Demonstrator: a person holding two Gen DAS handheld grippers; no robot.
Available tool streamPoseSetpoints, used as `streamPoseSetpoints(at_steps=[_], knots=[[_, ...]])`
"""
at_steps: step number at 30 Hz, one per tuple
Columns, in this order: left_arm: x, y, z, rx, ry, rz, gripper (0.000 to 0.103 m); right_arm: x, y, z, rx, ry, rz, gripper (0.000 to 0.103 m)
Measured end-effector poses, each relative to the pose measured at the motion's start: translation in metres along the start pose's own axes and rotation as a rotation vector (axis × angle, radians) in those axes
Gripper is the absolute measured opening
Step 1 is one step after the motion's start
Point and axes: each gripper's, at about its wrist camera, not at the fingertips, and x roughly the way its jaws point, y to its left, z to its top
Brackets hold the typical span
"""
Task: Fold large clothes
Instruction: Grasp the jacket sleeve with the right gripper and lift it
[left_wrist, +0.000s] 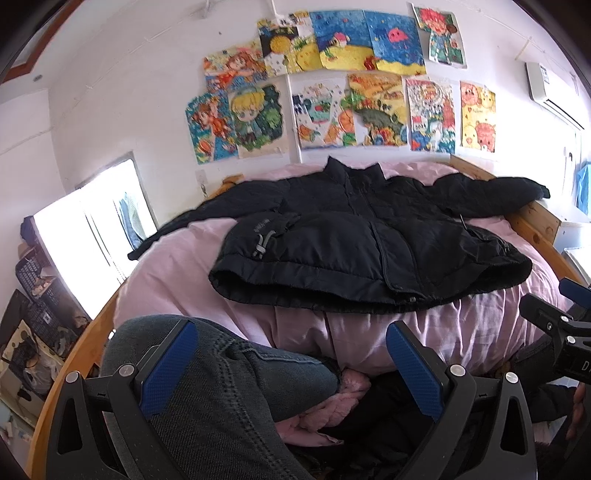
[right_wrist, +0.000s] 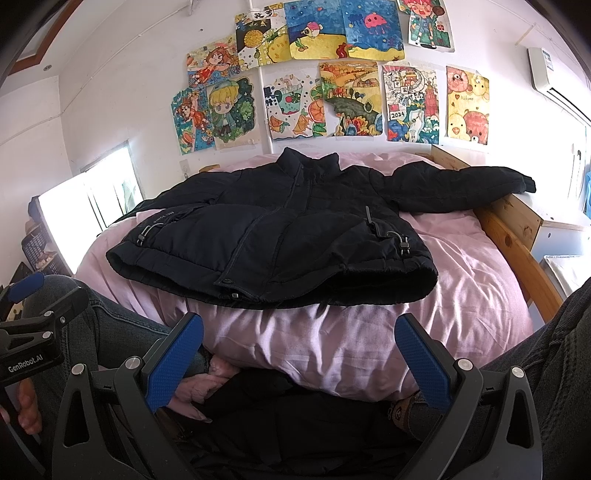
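While both sets of blue fingers stand spread wide and hold nothing, the left gripper (left_wrist: 291, 363) hangs over a denim knee (left_wrist: 221, 373) and the right gripper (right_wrist: 299, 356) nears the pink quilt (right_wrist: 332, 339); beyond, the black jacket (right_wrist: 280, 236) lies flat on the quilt, sleeves out.
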Motion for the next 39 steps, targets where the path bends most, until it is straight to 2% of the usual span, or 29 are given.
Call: streamPoseSetpoints(at_steps=[3, 5, 8, 12, 15, 16, 19, 21, 24, 26, 32, 35, 36, 39], knots=[[0.019, -0.004, 0.015, 0.018, 0.093, -0.036, 0.103, 0.006, -0.009, 0.007, 0.042, 0.04, 0.014, 0.102], [0.026, -0.008, 0.021, 0.041, 0.12, -0.044, 0.103, 0.011, -0.021, 0.012, 0.103, 0.071, 0.045, 0.102], [0.039, -0.014, 0.05, 0.064, 0.151, -0.099, 0.103, 0.02, -0.053, 0.027, 0.192, 0.105, 0.098, 0.102], [0.058, -0.031, 0.09, 0.059, 0.167, -0.181, 0.103, 0.035, -0.096, 0.06, 0.24, 0.093, 0.096, 0.102], [0.082, -0.048, 0.123, 0.055, 0.201, -0.249, 0.103, 0.053, -0.141, 0.096, 0.278, 0.101, 0.046, 0.102], [0.096, -0.057, 0.138, 0.045, 0.238, -0.296, 0.103, 0.064, -0.16, 0.109, 0.302, 0.107, 0.019, 0.102], [0.134, -0.08, 0.169, 0.004, 0.334, -0.415, 0.103, 0.107, -0.221, 0.147, 0.394, 0.098, -0.154, 0.102], [0.158, -0.099, 0.188, -0.009, 0.384, -0.453, 0.103, 0.138, -0.26, 0.164, 0.498, 0.051, -0.297, 0.102], [0.188, -0.127, 0.213, -0.003, 0.421, -0.461, 0.103, 0.189, -0.298, 0.179, 0.649, 0.009, -0.435, 0.102], [0.203, -0.141, 0.225, 0.006, 0.413, -0.449, 0.103, 0.221, -0.308, 0.186, 0.688, -0.019, -0.488, 0.102], [0.245, -0.169, 0.242, 0.039, 0.387, -0.415, 0.103, 0.302, -0.324, 0.184, 0.809, -0.09, -0.499, 0.102], [0.26, -0.18, 0.234, 0.088, 0.393, -0.379, 0.103, 0.32, -0.342, 0.173, 0.936, -0.149, -0.528, 0.102], [0.263, -0.182, 0.234, 0.103, 0.387, -0.371, 0.103, 0.324, -0.349, 0.166, 1.004, -0.191, -0.516, 0.102], [0.27, -0.19, 0.234, 0.166, 0.34, -0.323, 0.103, 0.329, -0.359, 0.16, 1.076, -0.263, -0.494, 0.102]])
